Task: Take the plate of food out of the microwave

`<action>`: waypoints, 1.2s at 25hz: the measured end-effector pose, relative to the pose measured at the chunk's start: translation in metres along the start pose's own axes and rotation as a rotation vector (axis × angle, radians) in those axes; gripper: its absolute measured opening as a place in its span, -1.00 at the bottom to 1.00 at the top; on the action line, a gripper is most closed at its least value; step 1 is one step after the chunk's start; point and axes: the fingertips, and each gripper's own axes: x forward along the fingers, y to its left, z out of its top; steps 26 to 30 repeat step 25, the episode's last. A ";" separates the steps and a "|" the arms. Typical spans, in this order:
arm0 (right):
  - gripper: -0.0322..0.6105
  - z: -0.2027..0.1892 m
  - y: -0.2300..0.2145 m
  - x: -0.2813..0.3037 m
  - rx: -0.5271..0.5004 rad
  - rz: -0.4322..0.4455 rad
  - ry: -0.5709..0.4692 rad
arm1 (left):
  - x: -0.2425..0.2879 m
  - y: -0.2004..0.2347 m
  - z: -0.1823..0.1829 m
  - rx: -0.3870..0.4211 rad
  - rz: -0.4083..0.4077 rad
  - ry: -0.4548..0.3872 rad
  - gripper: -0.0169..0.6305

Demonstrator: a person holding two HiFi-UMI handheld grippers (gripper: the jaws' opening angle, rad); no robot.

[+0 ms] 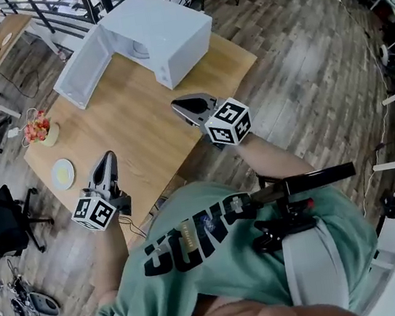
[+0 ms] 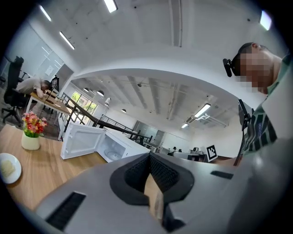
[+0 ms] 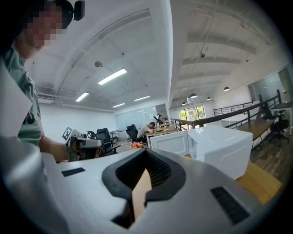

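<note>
The white microwave stands at the far side of the wooden table, its door swung open to the left. Only the turntable shows inside it. A small plate of food lies on the table near its left edge, outside the microwave, and it also shows in the left gripper view as the plate. My left gripper is over the table's near edge, just right of the plate, shut and empty. My right gripper hovers near the table's right edge, in front of the microwave, also shut with nothing in it.
A vase of flowers stands on the table's left side, behind the plate. Office chairs and other desks surround the table, and a person sits at the far left desk. A dark railing runs behind the microwave.
</note>
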 end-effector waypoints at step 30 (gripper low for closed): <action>-0.88 0.034 -0.030 -0.085 0.024 -0.108 -0.041 | 0.022 -0.034 0.024 0.047 -0.035 -0.010 -0.93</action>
